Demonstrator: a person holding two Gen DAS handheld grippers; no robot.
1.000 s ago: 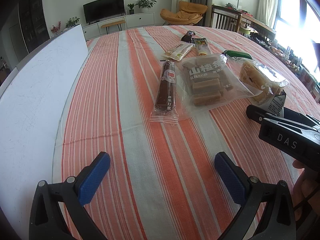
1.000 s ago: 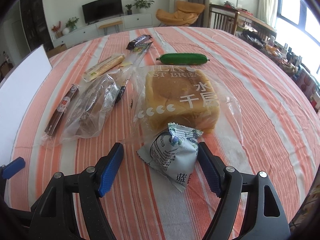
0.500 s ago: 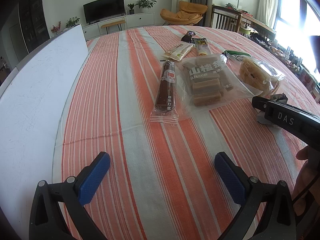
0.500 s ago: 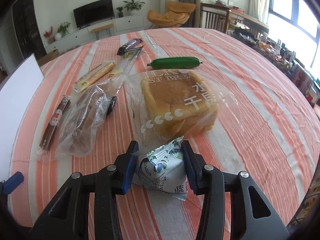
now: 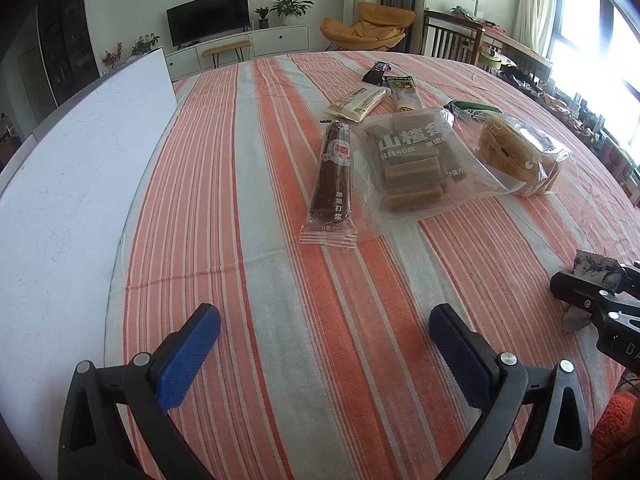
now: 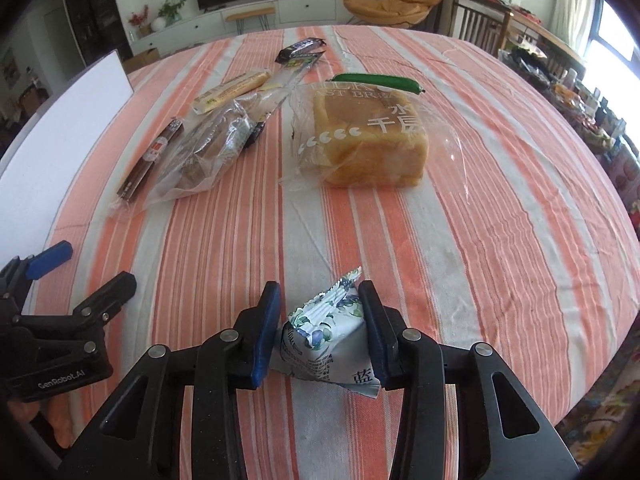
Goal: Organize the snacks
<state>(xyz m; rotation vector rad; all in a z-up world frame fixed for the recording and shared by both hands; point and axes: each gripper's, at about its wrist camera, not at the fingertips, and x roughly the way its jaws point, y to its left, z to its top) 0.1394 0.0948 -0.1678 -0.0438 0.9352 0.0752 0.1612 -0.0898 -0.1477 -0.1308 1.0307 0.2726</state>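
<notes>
Right wrist view: puffy white-and-blue floral snack packet (image 6: 326, 334) clamped in right gripper (image 6: 322, 334); left gripper (image 5: 324, 346) apart

White board (image 5: 72, 184) at table's left edge; TV (image 5: 208, 16), orange chair (image 5: 372, 28), plants (image 5: 290, 4) in bkgd.

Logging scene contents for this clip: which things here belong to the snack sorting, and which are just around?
Part of the job:
blueberry packet, clamped in the right gripper
bagged bread
green sausage
dark bar
bag of brown bars
left gripper, open and empty

Just around:
white board
TV
orange chair
</notes>
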